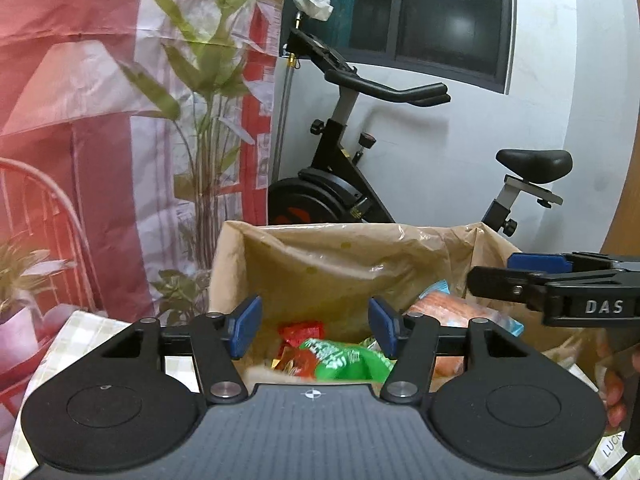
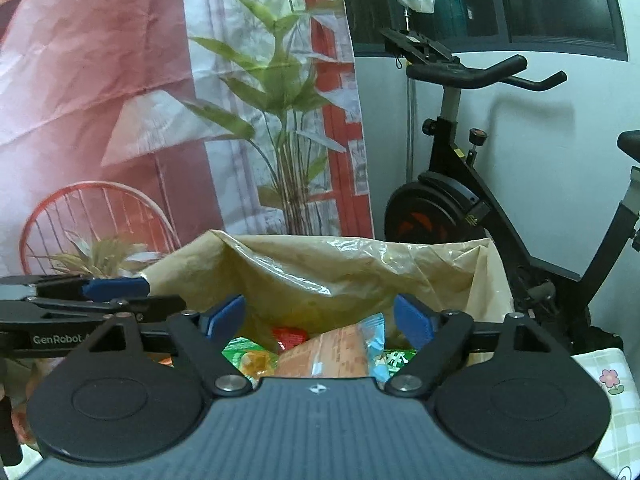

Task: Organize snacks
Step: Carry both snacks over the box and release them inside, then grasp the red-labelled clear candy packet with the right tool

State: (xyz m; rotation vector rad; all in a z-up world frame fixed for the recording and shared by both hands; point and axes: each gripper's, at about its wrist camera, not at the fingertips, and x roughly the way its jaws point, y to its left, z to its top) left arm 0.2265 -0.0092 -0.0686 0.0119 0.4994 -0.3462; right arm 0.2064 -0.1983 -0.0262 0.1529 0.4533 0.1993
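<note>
Left wrist only: bike saddle (image 1: 534,163)

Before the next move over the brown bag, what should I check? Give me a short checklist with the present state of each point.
1. Left hand-held gripper empty, open: ok.
2. Right hand-held gripper empty, open: ok.
3. Brown bag mouth open, snacks visible inside: ok.
4. Green packet and orange packet lie inside the bag: ok.
5. The two grippers apart, not touching: ok.
6. Bag standing steady on the table: cannot tell.
</note>
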